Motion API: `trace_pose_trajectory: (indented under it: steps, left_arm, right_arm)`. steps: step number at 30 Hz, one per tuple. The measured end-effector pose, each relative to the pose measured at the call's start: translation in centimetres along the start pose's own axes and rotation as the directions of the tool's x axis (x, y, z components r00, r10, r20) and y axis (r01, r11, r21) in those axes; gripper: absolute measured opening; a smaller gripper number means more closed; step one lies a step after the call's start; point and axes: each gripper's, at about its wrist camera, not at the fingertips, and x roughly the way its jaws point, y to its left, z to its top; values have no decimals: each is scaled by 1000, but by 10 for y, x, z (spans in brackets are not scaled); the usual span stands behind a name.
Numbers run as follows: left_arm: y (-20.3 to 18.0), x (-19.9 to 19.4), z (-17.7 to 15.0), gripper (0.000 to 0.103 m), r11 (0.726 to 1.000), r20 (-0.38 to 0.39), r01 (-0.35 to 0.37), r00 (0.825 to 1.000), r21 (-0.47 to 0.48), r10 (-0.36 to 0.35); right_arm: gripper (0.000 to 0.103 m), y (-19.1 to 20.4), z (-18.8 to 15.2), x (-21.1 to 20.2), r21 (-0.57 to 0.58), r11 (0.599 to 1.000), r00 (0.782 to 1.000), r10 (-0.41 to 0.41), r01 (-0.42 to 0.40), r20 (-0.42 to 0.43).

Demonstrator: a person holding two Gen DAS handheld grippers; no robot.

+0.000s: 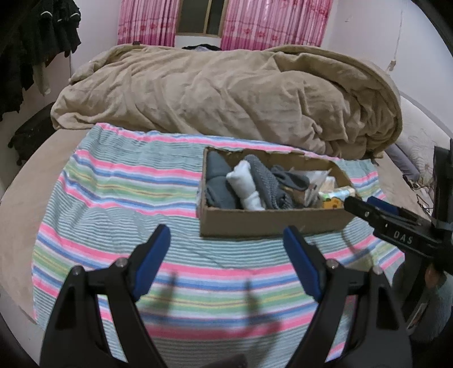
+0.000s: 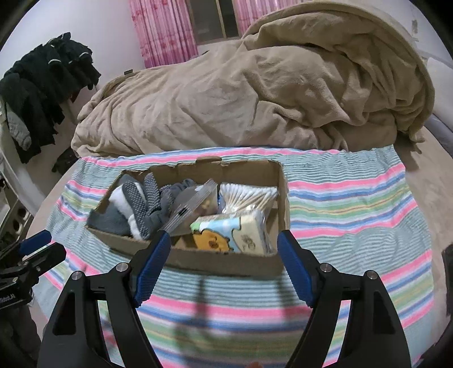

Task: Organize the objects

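Note:
An open cardboard box [image 1: 269, 222] [image 2: 226, 261] stands on a striped cloth [image 1: 113, 184] [image 2: 354, 198] on the bed. It holds grey socks [image 1: 218, 181] [image 2: 141, 203], a white rolled sock [image 1: 246, 184], a clear plastic case [image 2: 192, 206], a bag of cotton swabs [image 2: 246, 198] and a tissue pack with a yellow cartoon [image 2: 226, 235]. My left gripper [image 1: 226, 240] is open and empty, over the cloth left of the box front. My right gripper [image 2: 223, 246] is open and empty, just before the box's near wall; it also shows in the left wrist view [image 1: 365, 205].
A bunched tan blanket [image 1: 226, 90] [image 2: 254, 93] lies behind the cloth. Dark clothes [image 2: 42, 85] hang at the left. Pink curtains [image 1: 271, 25] and a window are on the far wall. The bed edge curves around the cloth.

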Motion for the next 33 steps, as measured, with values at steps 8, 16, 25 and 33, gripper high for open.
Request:
trace_pose_trajectory:
  steps: [8, 16, 25, 33]
  left_arm:
    - [1, -34, -14, 83, 1000, 12, 7, 1000, -16, -7]
    - [0, -59, -35, 83, 999, -2, -11, 1000, -41, 11]
    - [2, -85, -58, 93, 999, -22, -21, 1000, -41, 20]
    - [-2, -109, -75, 99, 1000, 6, -26, 1000, 17, 26]
  right_arm:
    - [81, 16, -13, -30, -18, 1000, 1000, 11, -11, 4]
    - [81, 29, -32, -61, -24, 999, 1000, 24, -24, 1]
    - [81, 46, -54, -91, -32, 999, 1000, 22, -22, -7]
    - [81, 59, -73, -114, -39, 999, 1000, 17, -17, -1]
